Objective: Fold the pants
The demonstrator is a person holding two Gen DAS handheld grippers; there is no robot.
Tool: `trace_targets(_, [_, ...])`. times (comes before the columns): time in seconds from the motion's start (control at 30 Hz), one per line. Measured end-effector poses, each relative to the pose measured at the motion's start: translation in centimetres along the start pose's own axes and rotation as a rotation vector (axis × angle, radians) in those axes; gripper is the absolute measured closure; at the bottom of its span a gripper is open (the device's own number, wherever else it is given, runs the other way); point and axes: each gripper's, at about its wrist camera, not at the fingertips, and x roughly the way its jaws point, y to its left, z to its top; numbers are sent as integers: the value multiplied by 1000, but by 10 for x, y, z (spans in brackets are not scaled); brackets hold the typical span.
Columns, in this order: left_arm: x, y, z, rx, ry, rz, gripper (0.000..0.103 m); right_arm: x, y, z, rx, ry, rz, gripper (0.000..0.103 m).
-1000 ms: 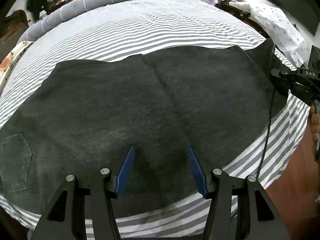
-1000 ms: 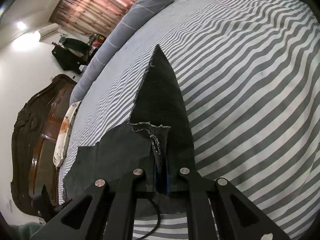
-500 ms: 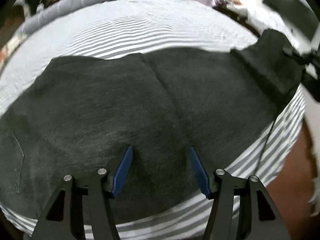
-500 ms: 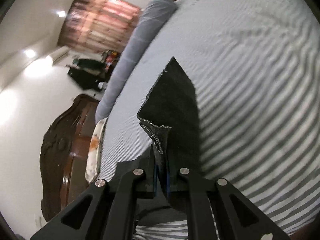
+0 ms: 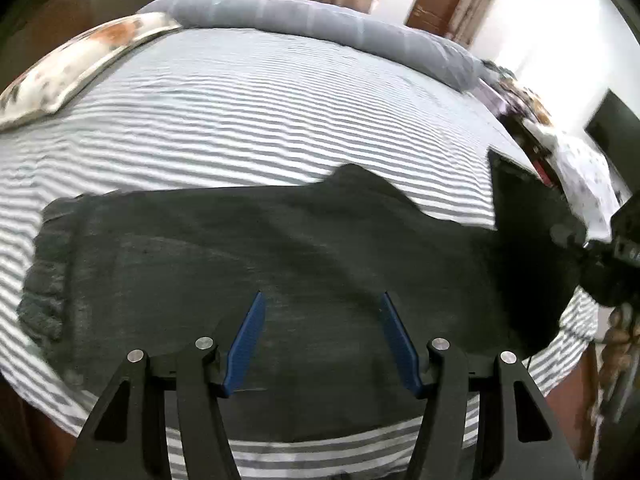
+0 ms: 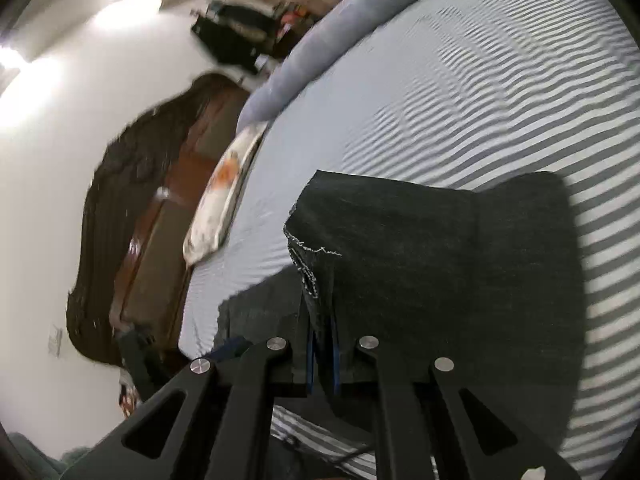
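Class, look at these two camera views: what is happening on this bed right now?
A person with a gripper in each hand is folding dark pants spread on a striped bed. The right gripper is shut on the frayed hem end of the pants and holds that end lifted above the bed. The left gripper is open, poised over the middle of the pants and gripping nothing. The fold is not yet laid down.

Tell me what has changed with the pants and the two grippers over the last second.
The right gripper, shut on the frayed hem, has lifted the leg end of the pants off the striped bed and carried it up and leftward, so that a raised flap now hangs from it. The left gripper stayed open above the cloth, gripping nothing; its view swung left towards the waistband.
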Motion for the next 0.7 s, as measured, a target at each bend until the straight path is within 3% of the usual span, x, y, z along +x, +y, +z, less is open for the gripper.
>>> trace_targets(0.27, [-2, 46, -11, -98, 12, 6, 43, 105, 35, -34, -62, 179, -47, 93])
trace_targets(0.37, [0, 44, -11, -100, 14, -19, 43, 128, 35, -50, -69, 233, -94, 82])
trace_targets(0.53, [3, 37, -9, -114, 27, -97, 43, 120, 34, -66, -76, 223, -112, 58])
trace_targets(0.7, [14, 24, -12, -132, 66, -173, 42, 88, 34, -82, -59, 179, -96, 52])
